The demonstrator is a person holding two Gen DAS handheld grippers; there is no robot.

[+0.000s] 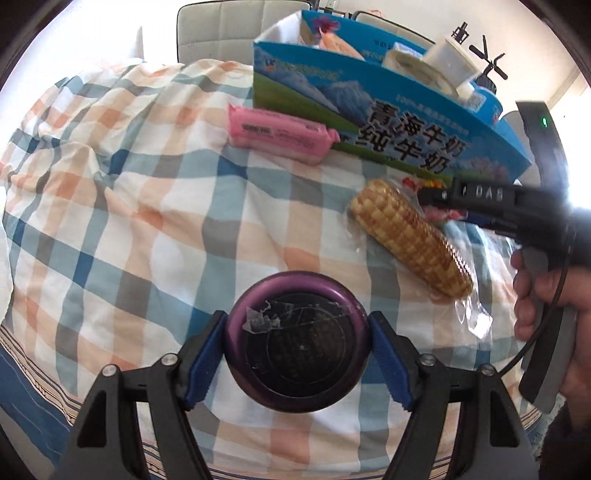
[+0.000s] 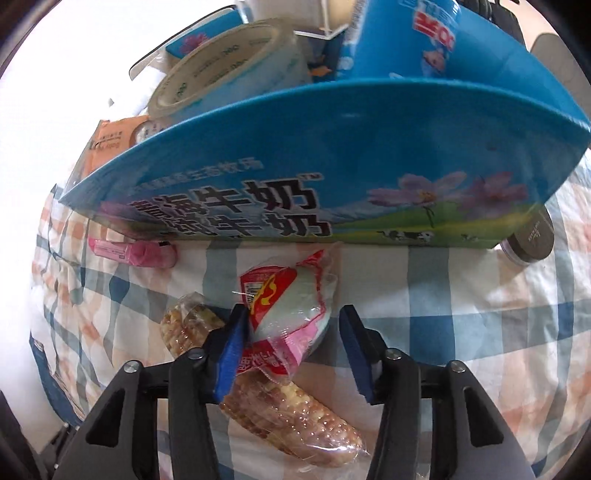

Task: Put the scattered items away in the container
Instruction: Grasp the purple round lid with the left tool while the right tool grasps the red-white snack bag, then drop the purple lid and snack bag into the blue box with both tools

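Note:
My left gripper (image 1: 297, 354) is shut on a round purple tin (image 1: 297, 341), held over the checked cloth. The blue milk carton box (image 1: 369, 122) serves as the container and holds a tape roll (image 2: 229, 70) and other items. A wrapped corn cob (image 1: 410, 236) lies right of the tin, also in the right wrist view (image 2: 291, 417). My right gripper (image 2: 291, 350) is open around a red-and-white wrapped snack (image 2: 291, 306) that lies over the corn, in front of the box (image 2: 332, 147). The right gripper also shows in the left wrist view (image 1: 428, 195). A pink packet (image 1: 280, 134) lies against the box.
A checked blue, orange and white cloth (image 1: 129, 206) covers the surface. A dark round lidded jar (image 2: 532, 240) sits at the box's right corner. An orange packet (image 2: 110, 144) lies in the box's left end. A white chair (image 1: 218, 29) stands behind.

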